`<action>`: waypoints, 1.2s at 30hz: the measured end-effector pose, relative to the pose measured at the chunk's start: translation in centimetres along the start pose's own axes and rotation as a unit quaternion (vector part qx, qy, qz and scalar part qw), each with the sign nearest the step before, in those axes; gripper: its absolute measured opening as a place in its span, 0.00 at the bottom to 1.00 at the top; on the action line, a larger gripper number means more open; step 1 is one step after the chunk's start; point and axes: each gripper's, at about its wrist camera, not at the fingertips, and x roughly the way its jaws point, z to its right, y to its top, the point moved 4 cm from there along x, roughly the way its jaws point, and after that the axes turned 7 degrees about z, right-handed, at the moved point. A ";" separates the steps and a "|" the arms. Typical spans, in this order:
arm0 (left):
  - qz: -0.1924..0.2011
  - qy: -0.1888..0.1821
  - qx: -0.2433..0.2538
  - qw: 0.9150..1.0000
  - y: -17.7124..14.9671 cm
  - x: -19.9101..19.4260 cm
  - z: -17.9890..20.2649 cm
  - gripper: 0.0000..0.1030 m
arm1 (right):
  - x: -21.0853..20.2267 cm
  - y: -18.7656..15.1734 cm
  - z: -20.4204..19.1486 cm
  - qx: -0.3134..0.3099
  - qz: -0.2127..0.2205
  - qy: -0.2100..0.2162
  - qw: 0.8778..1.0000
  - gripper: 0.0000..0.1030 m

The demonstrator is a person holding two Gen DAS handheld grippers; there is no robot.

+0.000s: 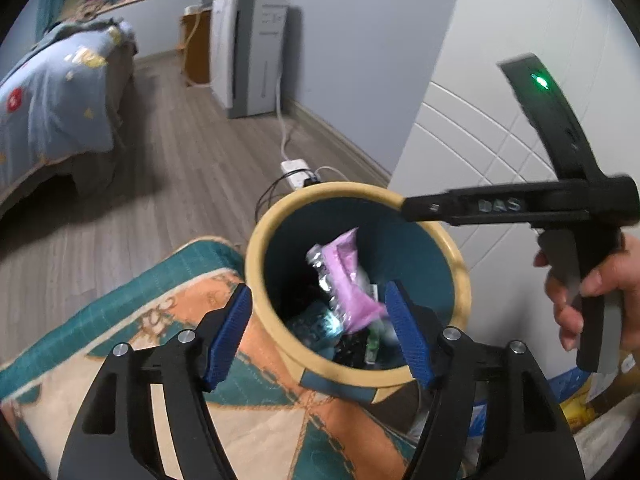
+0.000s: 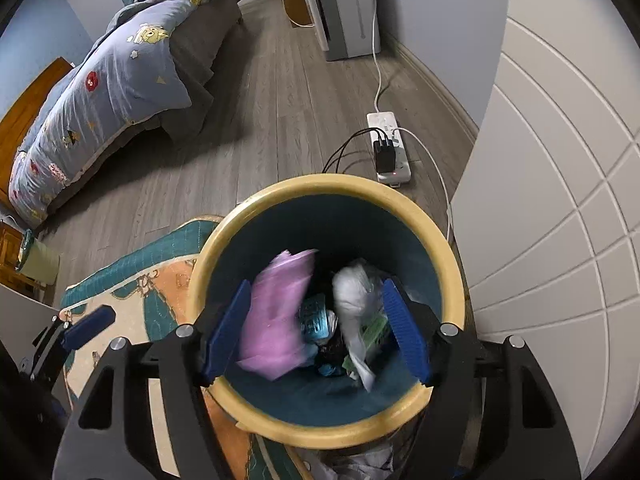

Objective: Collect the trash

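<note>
A round trash bin with a yellow rim [image 1: 256,248] and a dark teal inside stands on the floor below both grippers. My left gripper [image 1: 319,290] hangs open over its near-left rim, nothing pressed between the blue pads. A pink wrapper [image 1: 344,280] with a silver lining is inside the bin, blurred, above other trash. My right gripper [image 2: 317,284] is open above the bin [image 2: 328,184]. The pink wrapper [image 2: 276,320] and a crumpled white paper [image 2: 356,296] are blurred below it, free of the pads. A hand [image 1: 600,292] holds the right gripper's black frame [image 1: 520,204].
A teal and orange patterned mat [image 2: 132,280] lies left of the bin. Behind the bin a power strip [image 2: 390,148] with cables lies on the wood floor. A white panelled door [image 2: 560,200] is to the right, a bed [image 2: 112,92] at the far left, and a white appliance [image 2: 344,8] stands by the back wall.
</note>
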 end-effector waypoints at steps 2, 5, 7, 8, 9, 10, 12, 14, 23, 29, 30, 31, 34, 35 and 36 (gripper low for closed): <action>0.003 0.013 -0.001 1.000 0.2 -1.1 0.1 0.76 | -1.4 -0.1 0.0 0.001 0.005 -0.007 1.000 0.81; 0.014 0.044 0.022 0.999 0.9 -3.3 0.9 0.93 | -4.0 -0.3 -0.3 -0.002 0.024 -0.014 1.000 0.90; 0.018 0.060 0.025 0.998 1.1 -5.0 1.6 0.94 | -5.7 -0.9 -0.3 -0.006 0.030 -0.032 0.999 0.94; 0.018 0.064 0.023 0.998 1.2 -5.5 1.6 0.95 | -6.5 -1.4 0.0 -0.006 0.036 -0.037 0.999 0.94; 0.020 0.070 0.020 0.997 1.2 -6.2 1.9 0.95 | -7.3 -2.0 -0.1 -0.009 0.040 -0.038 0.998 0.94; 0.020 0.073 0.018 0.997 1.0 -6.9 2.2 0.95 | -8.0 -2.6 -0.1 -0.012 0.040 -0.042 0.998 0.94; 0.016 0.076 0.023 0.997 0.6 -8.0 3.2 0.95 | -9.0 -3.7 0.2 -0.015 0.041 -0.049 0.998 0.94; 0.014 0.084 0.036 0.996 0.2 -8.9 4.2 0.95 | -10.0 -4.8 0.3 -0.016 0.042 -0.056 0.997 0.94; 0.001 0.122 0.014 0.992 -1.8 -11.4 4.1 0.95 | -12.5 -7.0 0.2 -0.026 0.057 -0.071 0.996 0.94; 0.014 0.116 -0.017 0.993 -1.6 -11.4 3.0 0.95 | -12.1 -7.6 -0.7 -0.039 0.056 -0.073 0.995 0.94; 0.017 0.114 -0.018 0.993 -1.5 -11.5 2.9 0.95 | -12.1 -7.6 -0.8 -0.045 0.059 -0.077 0.994 0.94; 0.018 0.116 -0.017 0.993 -1.5 -11.6 2.8 0.95 | -12.2 -7.5 -1.0 -0.053 0.065 -0.085 0.993 0.94; 0.021 0.127 -0.012 0.992 -1.3 -11.7 2.6 0.95 | -12.2 -7.4 -1.0 -0.059 0.071 -0.092 0.991 0.94; 0.022 0.127 -0.011 0.992 -1.3 -11.8 2.6 0.95 | -12.2 -7.4 -0.9 -0.055 0.071 -0.090 0.992 0.94; 0.022 0.126 -0.012 0.992 -1.3 -11.8 2.6 0.95 | -12.2 -7.5 -0.8 -0.052 0.071 -0.091 0.992 0.94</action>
